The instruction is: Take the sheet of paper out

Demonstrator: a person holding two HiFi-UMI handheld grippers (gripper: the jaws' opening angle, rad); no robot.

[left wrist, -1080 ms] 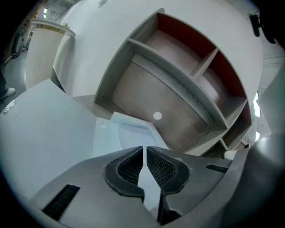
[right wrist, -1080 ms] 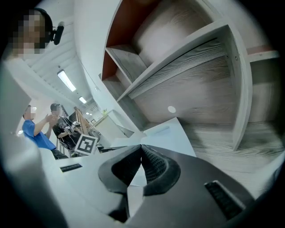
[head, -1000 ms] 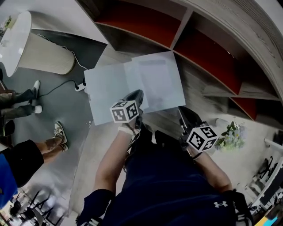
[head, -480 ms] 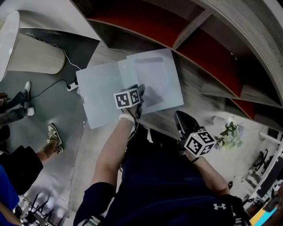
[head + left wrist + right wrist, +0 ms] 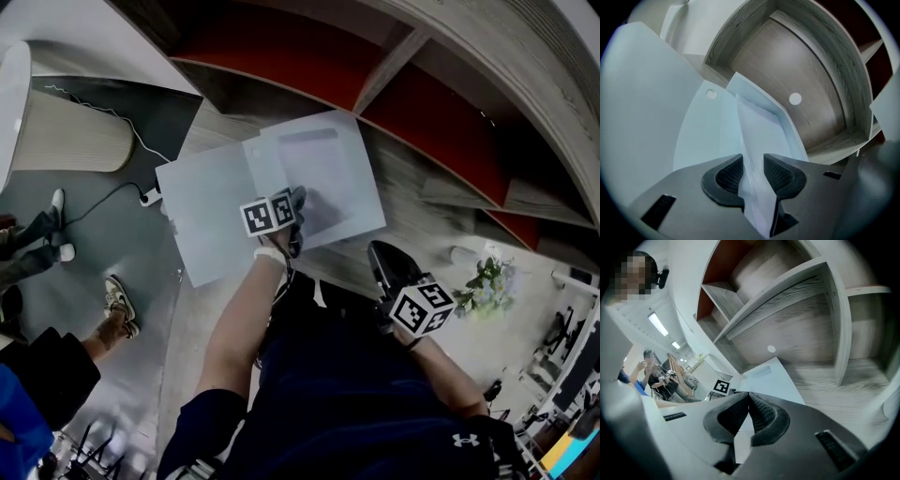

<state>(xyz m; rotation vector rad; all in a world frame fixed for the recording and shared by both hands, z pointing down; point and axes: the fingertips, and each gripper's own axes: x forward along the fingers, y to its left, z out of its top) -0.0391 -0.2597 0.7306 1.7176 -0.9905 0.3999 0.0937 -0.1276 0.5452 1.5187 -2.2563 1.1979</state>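
Observation:
A pale blue folder (image 5: pixel 202 220) lies open on the wooden shelf floor, its right half (image 5: pixel 328 178) a clear pocket. My left gripper (image 5: pixel 292 211) is at the pocket's near edge. In the left gripper view its jaws (image 5: pixel 753 161) are closing, and a thin white sheet (image 5: pixel 754 140) stands edge-on between the pads with gaps still showing. The folder's flap (image 5: pixel 670 117) spreads to the left. My right gripper (image 5: pixel 384 258) hangs to the right, off the folder, shut with nothing in it (image 5: pixel 749 397); the folder (image 5: pixel 773 378) lies beyond it.
Wooden shelf compartments with red backs (image 5: pixel 281 47) curve round behind the folder. A white pedestal table (image 5: pixel 56 141) and a cable (image 5: pixel 122 192) are on the left, and bystanders' feet (image 5: pixel 117 300) below them. Flowers (image 5: pixel 487 281) sit at the right.
My left gripper has come down from the folder's near edge onto its right half. The right gripper has hardly moved.

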